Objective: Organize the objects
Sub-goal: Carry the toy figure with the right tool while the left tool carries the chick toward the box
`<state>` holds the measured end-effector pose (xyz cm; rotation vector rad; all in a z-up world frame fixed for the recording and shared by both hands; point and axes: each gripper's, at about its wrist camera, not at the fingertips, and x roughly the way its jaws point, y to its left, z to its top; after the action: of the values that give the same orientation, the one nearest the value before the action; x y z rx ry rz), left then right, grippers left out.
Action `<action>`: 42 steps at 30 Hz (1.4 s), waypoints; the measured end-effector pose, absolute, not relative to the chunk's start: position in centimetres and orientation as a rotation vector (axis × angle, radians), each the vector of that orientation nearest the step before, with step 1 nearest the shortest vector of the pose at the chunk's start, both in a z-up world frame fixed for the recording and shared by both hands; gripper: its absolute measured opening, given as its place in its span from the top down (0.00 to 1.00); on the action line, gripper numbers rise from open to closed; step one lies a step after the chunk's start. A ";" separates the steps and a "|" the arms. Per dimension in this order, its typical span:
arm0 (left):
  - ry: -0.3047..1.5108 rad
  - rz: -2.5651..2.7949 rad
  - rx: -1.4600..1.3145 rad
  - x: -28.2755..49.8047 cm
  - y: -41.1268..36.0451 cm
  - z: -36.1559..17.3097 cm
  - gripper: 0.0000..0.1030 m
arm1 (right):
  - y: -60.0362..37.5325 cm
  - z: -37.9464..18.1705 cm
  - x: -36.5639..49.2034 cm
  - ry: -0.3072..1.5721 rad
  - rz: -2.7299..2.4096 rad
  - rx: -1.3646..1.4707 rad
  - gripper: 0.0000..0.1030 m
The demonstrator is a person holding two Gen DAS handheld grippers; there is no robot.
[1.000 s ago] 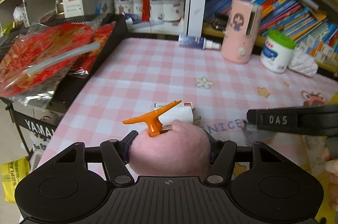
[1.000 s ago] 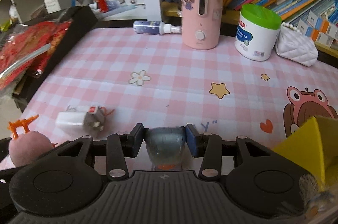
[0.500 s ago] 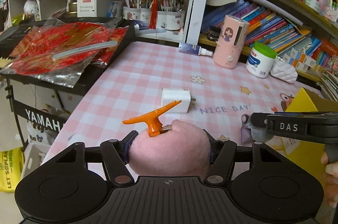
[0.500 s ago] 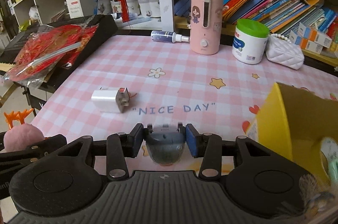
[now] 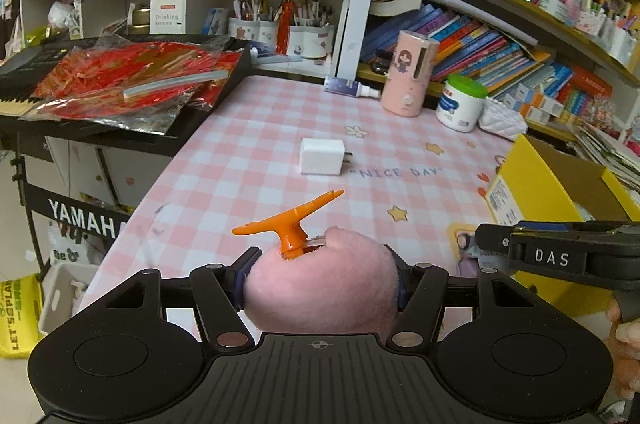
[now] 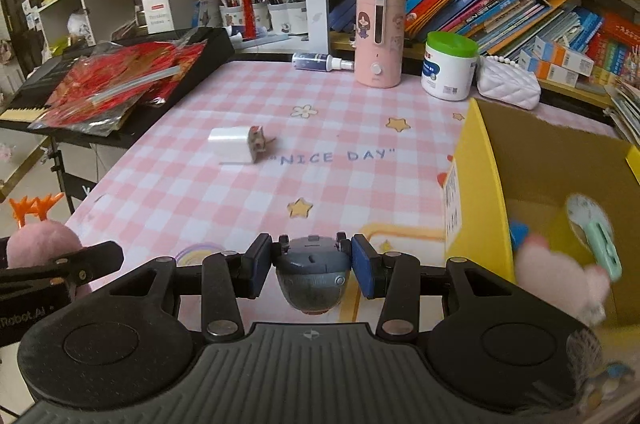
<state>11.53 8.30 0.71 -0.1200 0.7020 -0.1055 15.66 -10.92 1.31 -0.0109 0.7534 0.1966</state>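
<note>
**Pink plush and grey toy both clamped, box next**

Pink plush ball (image 5: 324,284) with orange antlers (image 5: 290,220) sits squeezed between the left gripper (image 5: 320,284) pads, held off the table, antlers up and forward. Soft body bulges past the pads, so the grip is across its widest part; likely chosen so the thin plastic antlers take no load. In the right wrist view the same plush (image 6: 40,248) shows at far left, beside the left gripper's finger.

Right gripper (image 6: 312,268) is closed on a small grey rounded toy (image 6: 312,280), blue pads pressing both its sides, toy hanging partly below the pads. What kind of toy: too small to tell.

Yellow cardboard box (image 6: 476,184) stands open on the right of the pink checked tablecloth (image 6: 320,184), near the right gripper. Inside it, blurred: another pink plush thing (image 6: 560,272), a mint green item (image 6: 600,244). Judgement: box is the collecting bin, both held items are bound for it; right one is closer.

White charger (image 6: 234,144) lies on its side mid-table, prongs toward the "NICE DAY" print, well apart from both grippers; probably the last loose item to collect.

Along the back edge: pink cylinder device (image 6: 378,40), green-lidded jar (image 6: 450,66), white quilted purse (image 6: 508,84), spray bottle (image 6: 320,61) lying down. These look like fixtures, not targets.
</note>
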 end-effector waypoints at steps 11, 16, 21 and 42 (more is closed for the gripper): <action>0.701 -0.158 -0.112 6.0 8.5 1.0 0.41 | -10.6 1.9 8.6 0.737 0.186 -0.009 0.61; 0.701 -0.194 -0.097 4.2 7.9 0.9 0.41 | -11.1 1.9 6.1 0.733 0.158 0.004 0.61; 0.711 -0.242 -0.075 2.7 7.0 0.7 0.41 | -11.9 1.5 3.5 0.737 0.118 0.030 0.61; 0.721 -0.468 0.008 1.4 1.4 0.7 0.41 | -17.4 0.9 -2.6 0.777 -0.106 0.129 0.61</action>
<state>1.38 1.35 0.71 0.0078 0.7209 -0.4684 -2.56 -17.36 0.92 0.1292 0.7769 -0.1061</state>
